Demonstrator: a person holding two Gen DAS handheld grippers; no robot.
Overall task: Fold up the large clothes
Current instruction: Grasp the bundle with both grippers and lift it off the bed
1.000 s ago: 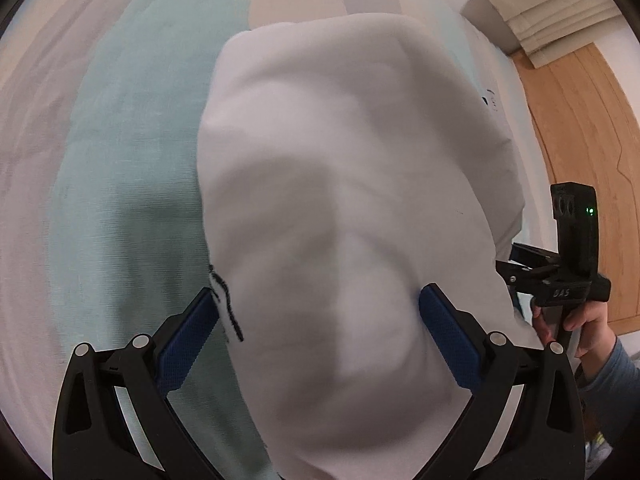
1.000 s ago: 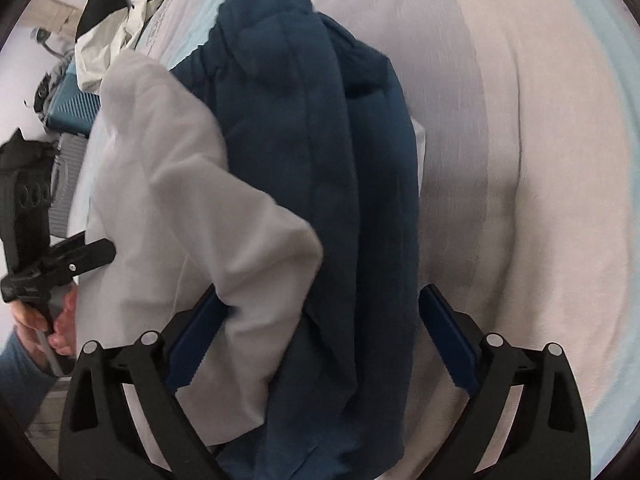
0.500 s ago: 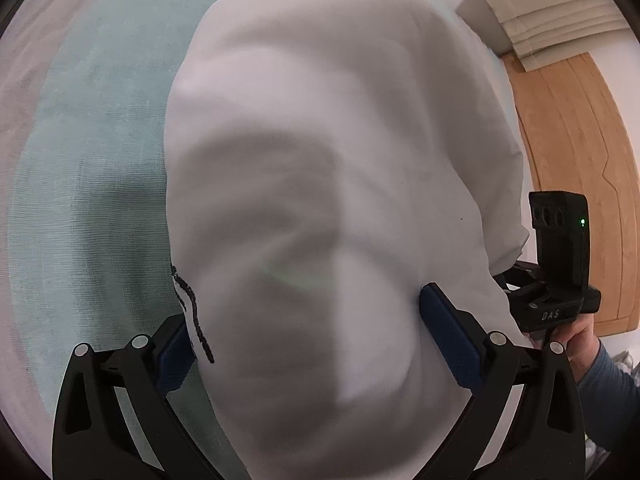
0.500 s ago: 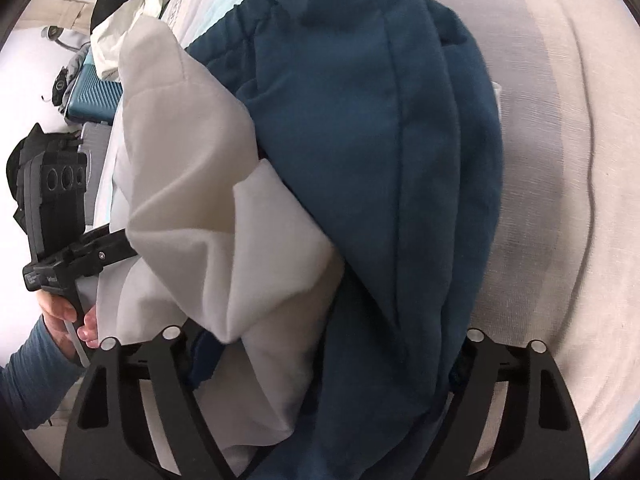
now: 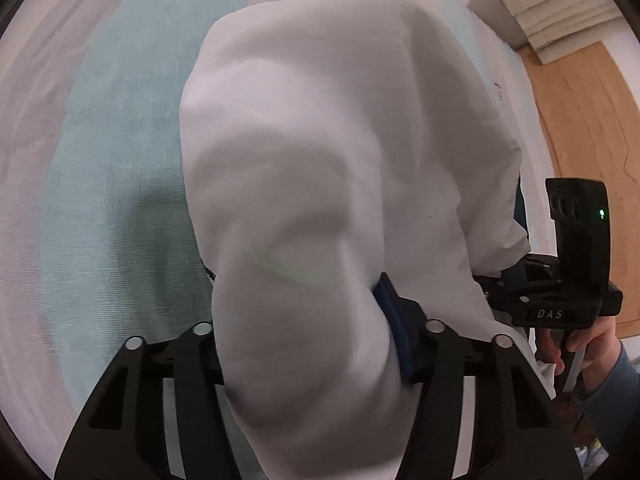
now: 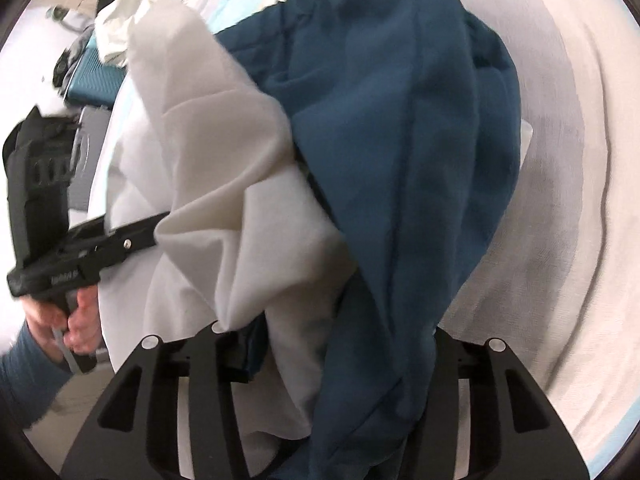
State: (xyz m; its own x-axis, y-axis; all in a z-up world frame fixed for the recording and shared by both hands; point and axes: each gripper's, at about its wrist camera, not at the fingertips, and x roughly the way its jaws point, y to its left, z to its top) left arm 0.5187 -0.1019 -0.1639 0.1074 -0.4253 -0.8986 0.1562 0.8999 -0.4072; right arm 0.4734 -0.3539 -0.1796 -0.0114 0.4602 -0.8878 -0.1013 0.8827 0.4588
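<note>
A white garment (image 5: pixel 340 128) lies heaped on the bed and fills the left wrist view. My left gripper (image 5: pixel 298 296) is closing on a bunched fold of it. The blue pad (image 5: pixel 390 320) presses into the cloth and the other pad is hidden under it. In the right wrist view a dark blue garment (image 6: pixel 400 140) lies against the white garment (image 6: pixel 208 160). My right gripper (image 6: pixel 340 340) is closing around both cloths, its pads buried in them. Each view shows the other gripper, held by a hand (image 5: pixel 576 344), at the pile's edge.
The bed cover (image 5: pixel 120 120) has teal, beige and grey stripes. Beige folded cushions (image 5: pixel 552 20) and a wooden panel (image 5: pixel 592 140) are to the right. A teal suitcase (image 6: pixel 94 80) and a heap of black and white clothes (image 6: pixel 120 12) lie beyond the bed.
Both grippers' jaws have narrowed from wide open onto the cloth. The right gripper has pushed further into the blue and white pile, which now fills more of its view.
</note>
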